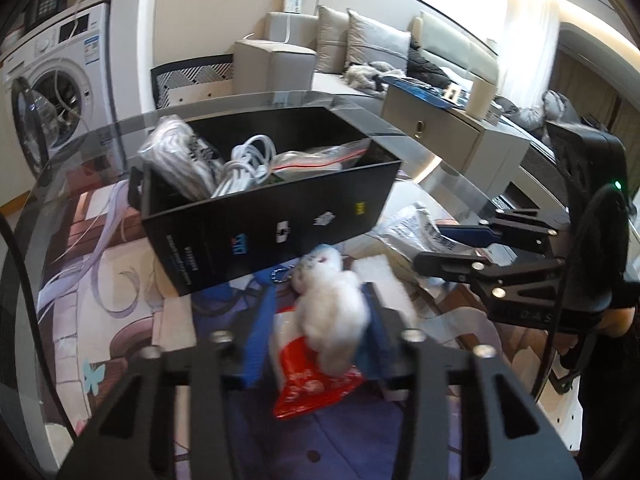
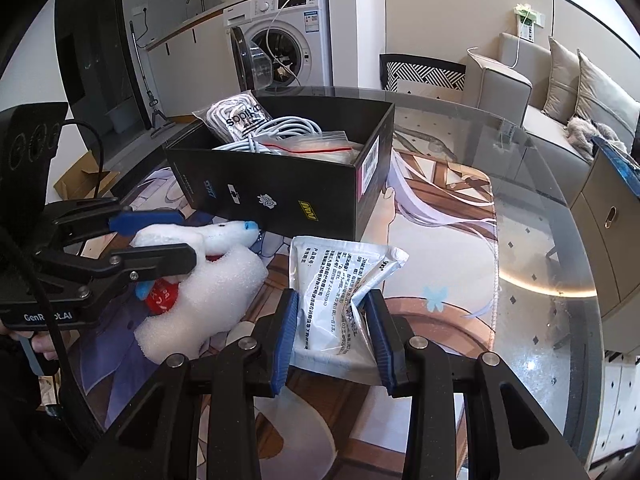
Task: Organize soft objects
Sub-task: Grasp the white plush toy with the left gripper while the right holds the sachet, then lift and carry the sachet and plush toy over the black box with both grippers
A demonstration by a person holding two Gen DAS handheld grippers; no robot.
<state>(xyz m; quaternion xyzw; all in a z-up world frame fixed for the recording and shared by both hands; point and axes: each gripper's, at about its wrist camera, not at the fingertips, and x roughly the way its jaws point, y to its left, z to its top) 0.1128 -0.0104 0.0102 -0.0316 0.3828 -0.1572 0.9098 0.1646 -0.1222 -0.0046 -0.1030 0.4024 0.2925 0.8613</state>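
A white plush toy (image 1: 332,312) sits between the blue pads of my left gripper (image 1: 320,296), which is shut on it just in front of the black cardboard box (image 1: 272,216). Under the toy lie a red packet (image 1: 316,380) and a white foam piece (image 2: 208,304). In the right wrist view my right gripper (image 2: 331,300) is shut on a crumpled silver pouch (image 2: 340,276) with printed text, near the box (image 2: 280,184). The left gripper (image 2: 186,238) shows there at the left, clamped on the plush toy (image 2: 216,238). The box holds white cables (image 2: 280,128) and zip bags.
Everything rests on a round glass table (image 2: 520,240) over a printed picture mat. A washing machine (image 2: 288,40) stands behind, a sofa with cushions (image 2: 580,92) to the right, and a beige cabinet (image 1: 448,128) beside the table's edge.
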